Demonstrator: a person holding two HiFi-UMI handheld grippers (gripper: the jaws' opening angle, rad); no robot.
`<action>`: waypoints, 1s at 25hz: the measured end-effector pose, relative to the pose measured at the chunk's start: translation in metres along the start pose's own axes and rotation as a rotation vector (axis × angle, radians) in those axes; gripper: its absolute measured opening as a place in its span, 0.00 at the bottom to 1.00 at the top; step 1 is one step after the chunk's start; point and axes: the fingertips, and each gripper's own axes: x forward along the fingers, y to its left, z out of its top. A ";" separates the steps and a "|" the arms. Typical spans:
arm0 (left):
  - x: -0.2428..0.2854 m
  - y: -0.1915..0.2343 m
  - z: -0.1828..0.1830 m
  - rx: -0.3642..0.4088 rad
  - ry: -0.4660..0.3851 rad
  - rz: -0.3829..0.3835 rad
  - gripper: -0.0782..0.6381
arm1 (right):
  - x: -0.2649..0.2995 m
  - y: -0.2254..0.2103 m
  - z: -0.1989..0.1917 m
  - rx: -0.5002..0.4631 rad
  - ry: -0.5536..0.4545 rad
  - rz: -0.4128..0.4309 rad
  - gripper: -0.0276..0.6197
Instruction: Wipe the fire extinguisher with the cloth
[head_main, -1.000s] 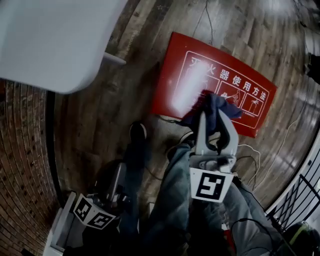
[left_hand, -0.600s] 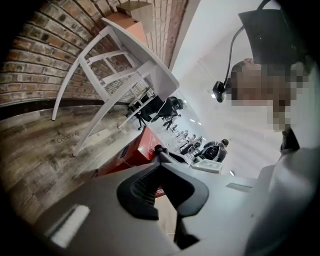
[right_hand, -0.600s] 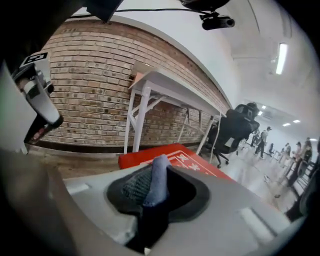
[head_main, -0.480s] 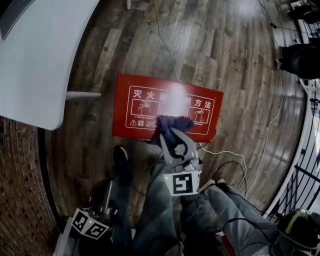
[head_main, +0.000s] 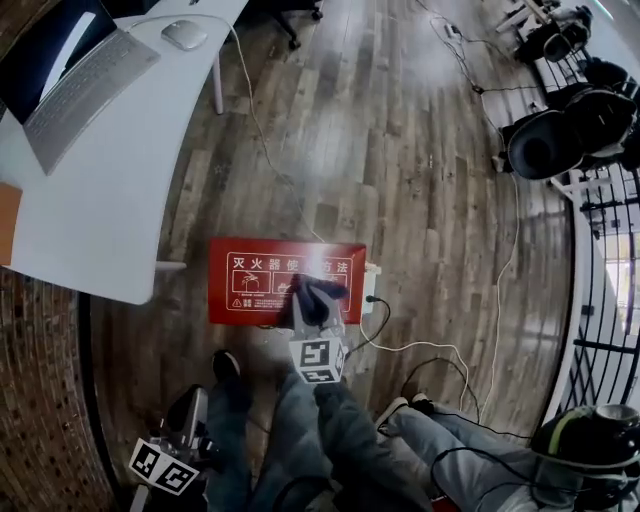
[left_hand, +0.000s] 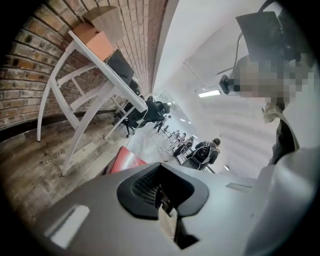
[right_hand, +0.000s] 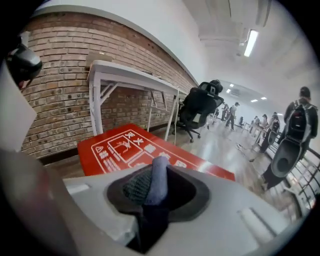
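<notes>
**Head view.** Plank floor (head_main: 420, 180) fills the frame. The red fire-extinguisher box (head_main: 250, 285) lies flat on it, just off centre toward 7 o'clock, with its white-printed face up. The right gripper (head_main: 311, 312) sits at the box's near edge, about 6 o'clock from centre. Its jaws are pinching a dark blue cloth (head_main: 322, 294), and the cloth rests on the red face toward its right end. The left gripper (head_main: 192, 415) is low at 7 o'clock, well apart from the box, beside the person's jeans (head_main: 330, 430). A white desk (head_main: 90, 210) is at 10 o'clock, carrying a laptop (head_main: 75, 75) and a mouse (head_main: 185, 34). Black office chairs (head_main: 545, 140) stand at 2 o'clock. A white cable (head_main: 440, 350) trails over the floor at 4 o'clock.

**Left gripper view.** The left gripper (left_hand: 162, 200) has its jaws pressed together with nothing between them. A corner of the fire-extinguisher box (left_hand: 125, 162) shows just above the gripper body, at 8 o'clock from centre. The white desk (left_hand: 95, 65) stands against a brick wall (left_hand: 30, 85) at 10 o'clock.

**Right gripper view.** The right gripper (right_hand: 152, 192) is clamped on a fold of the cloth (right_hand: 157, 177), which rises between the pads. Directly beyond it, the fire-extinguisher box (right_hand: 125, 147) lies on the floor. The desk (right_hand: 130, 72) and brick wall (right_hand: 55, 75) are at 10 o'clock. An office chair (right_hand: 200, 107) is at 1 o'clock.
</notes>
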 end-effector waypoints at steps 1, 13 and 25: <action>0.000 -0.001 0.003 0.005 -0.004 0.000 0.10 | 0.011 0.005 0.014 -0.010 -0.022 0.014 0.18; 0.012 -0.022 -0.041 -0.018 0.054 0.006 0.10 | 0.026 -0.054 0.023 -0.191 -0.122 0.079 0.18; 0.074 -0.038 -0.097 -0.051 0.080 -0.001 0.10 | -0.042 -0.076 0.012 -0.098 -0.249 0.202 0.27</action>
